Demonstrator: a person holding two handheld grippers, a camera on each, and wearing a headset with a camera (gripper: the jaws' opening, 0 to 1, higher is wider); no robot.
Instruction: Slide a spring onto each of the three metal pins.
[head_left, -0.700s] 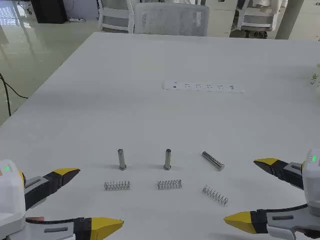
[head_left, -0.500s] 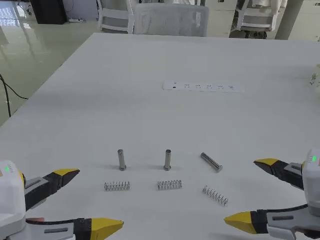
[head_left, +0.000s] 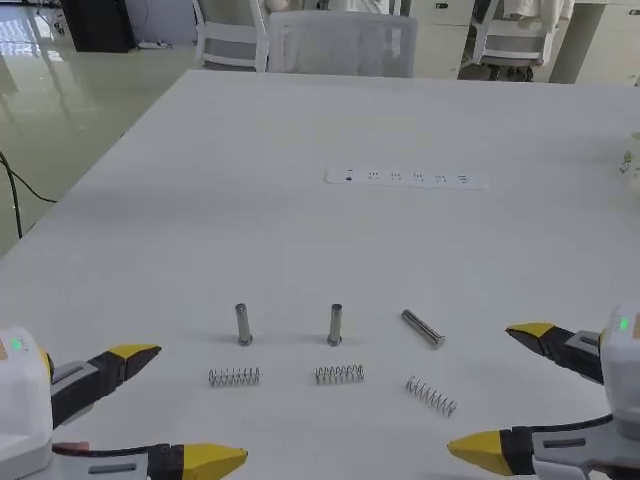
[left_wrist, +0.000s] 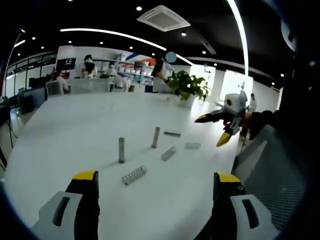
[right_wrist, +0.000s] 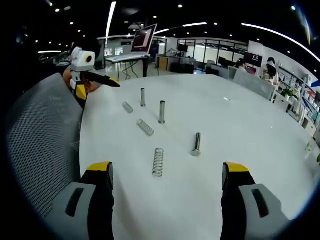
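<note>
So in the head view the left gripper (head_left: 197, 404) sits at the lower left of the frame and the right gripper (head_left: 481, 388) at the lower right, both hanging over the near edge of the white desk (head_left: 330, 240). The yellow-tipped fingers (head_left: 132, 354) on both are spread wide, with nothing between them.

All the parts are lined up between the two grippers, in the lower middle of the frame. The left pin (head_left: 243, 324) and middle pin (head_left: 335, 325) stand upright, wider end down, while the right pin (head_left: 423, 328) lies flat at a slant. Just below each one a spring lies on its side: left spring (head_left: 234, 377), middle spring (head_left: 340, 374), right spring (head_left: 431, 395), that last one angled like its pin. None of the springs touches a pin.

Higher up, around mid-frame, there's a white power strip (head_left: 407, 177), and a grey chair (head_left: 345, 40) at the top edge.
</note>
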